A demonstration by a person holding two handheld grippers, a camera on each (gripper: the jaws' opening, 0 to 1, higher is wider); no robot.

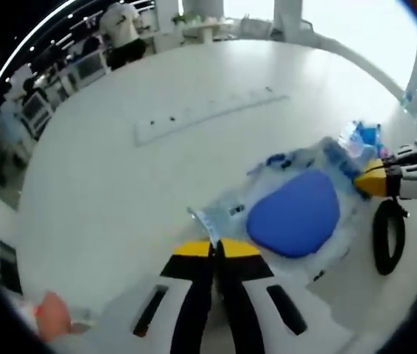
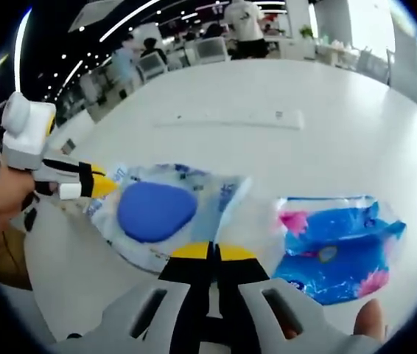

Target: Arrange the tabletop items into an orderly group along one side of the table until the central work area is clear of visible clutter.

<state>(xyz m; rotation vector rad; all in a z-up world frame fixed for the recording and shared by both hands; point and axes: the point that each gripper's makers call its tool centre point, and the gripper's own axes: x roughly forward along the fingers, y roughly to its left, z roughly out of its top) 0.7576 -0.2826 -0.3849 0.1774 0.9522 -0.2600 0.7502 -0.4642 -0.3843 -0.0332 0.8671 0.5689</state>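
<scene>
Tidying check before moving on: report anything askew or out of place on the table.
The wipes pack with the blue lid lies skewed mid-table, gripped at opposite ends by both hand-held grippers. A second blue packet sits loose beside it.

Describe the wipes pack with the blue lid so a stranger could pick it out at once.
On the big white table lie two plastic packs. This wipes pack sits between the two grippers, each shut on one of its edges. Unlike the blue flowered pack beside it, it has a large plain blue oval lid.
</scene>
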